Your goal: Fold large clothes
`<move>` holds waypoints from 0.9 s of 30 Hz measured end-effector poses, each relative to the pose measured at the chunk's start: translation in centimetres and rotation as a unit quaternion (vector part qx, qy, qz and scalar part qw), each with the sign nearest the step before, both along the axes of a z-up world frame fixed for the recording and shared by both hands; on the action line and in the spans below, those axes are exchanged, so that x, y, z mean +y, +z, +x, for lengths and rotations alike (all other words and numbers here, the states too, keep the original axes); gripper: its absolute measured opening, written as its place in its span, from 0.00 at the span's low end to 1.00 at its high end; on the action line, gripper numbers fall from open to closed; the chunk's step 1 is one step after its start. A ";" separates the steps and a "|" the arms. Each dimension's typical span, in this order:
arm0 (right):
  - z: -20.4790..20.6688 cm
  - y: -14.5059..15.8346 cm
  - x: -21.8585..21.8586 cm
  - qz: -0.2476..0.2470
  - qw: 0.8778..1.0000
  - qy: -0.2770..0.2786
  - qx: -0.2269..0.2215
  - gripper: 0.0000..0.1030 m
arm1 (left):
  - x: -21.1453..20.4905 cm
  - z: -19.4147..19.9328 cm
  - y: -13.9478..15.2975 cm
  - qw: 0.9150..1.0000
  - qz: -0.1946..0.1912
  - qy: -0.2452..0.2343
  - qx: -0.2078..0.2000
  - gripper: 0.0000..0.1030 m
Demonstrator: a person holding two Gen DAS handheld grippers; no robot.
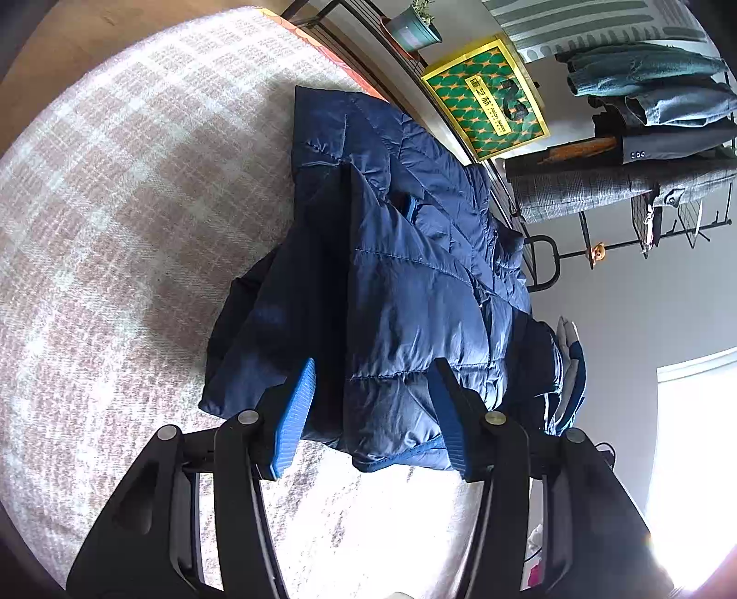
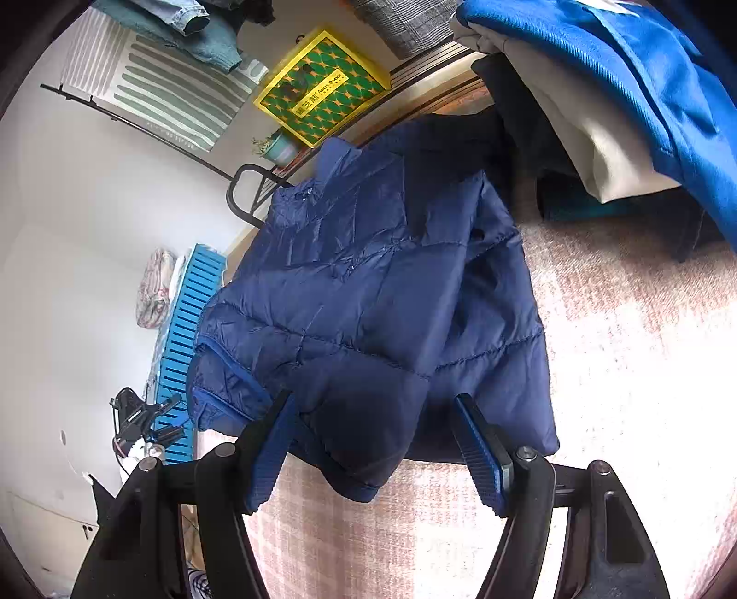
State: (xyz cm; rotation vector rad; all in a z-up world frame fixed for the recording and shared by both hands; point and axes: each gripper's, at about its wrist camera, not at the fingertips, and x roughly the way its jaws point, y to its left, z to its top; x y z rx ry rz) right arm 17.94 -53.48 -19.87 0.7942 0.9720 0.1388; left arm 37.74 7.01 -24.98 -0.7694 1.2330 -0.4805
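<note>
A navy quilted jacket lies folded into a thick bundle on a pink-and-white checked blanket, with both handheld grippers poised at its near edge. The left gripper stands with its blue-padded jaws apart, a fold of the jacket between them but, as far as the left wrist view shows, not pinched. The right gripper likewise has its jaws spread wide, straddling the near hem of the jacket without pressing on it. Beyond the jacket, at the far side of the bed, a yellow-and-green box and a small potted plant sit by a black rail, and a rack of hanging clothes stands against the wall; in the right wrist view a bright blue garment is heaped at the far right. The jacket appears already doubled over, so the step in hand looks like the release after a fold. The next move likely calls for drawing both tongs clear without dragging the slippery fabric, then squaring up the bundle
</note>
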 end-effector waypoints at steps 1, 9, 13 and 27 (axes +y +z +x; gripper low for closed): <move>-0.1 -0.1 0.1 0.007 1.000 0.000 -0.002 0.69 | -0.2 0.1 -0.3 1.000 -0.004 0.000 0.004 0.50; 1.4 0.1 1.9 -0.008 0.999 0.041 0.000 0.28 | -2.6 -0.1 0.6 0.999 0.008 -0.030 -0.022 0.06; 2.2 2.4 2.7 -0.086 0.995 0.049 -0.013 0.07 | -2.9 0.7 3.2 0.997 0.025 -0.022 -0.068 0.03; 11.6 8.0 -1.3 -0.197 0.978 -0.009 -0.068 0.03 | -4.6 10.9 6.5 0.992 0.049 0.026 -0.111 0.02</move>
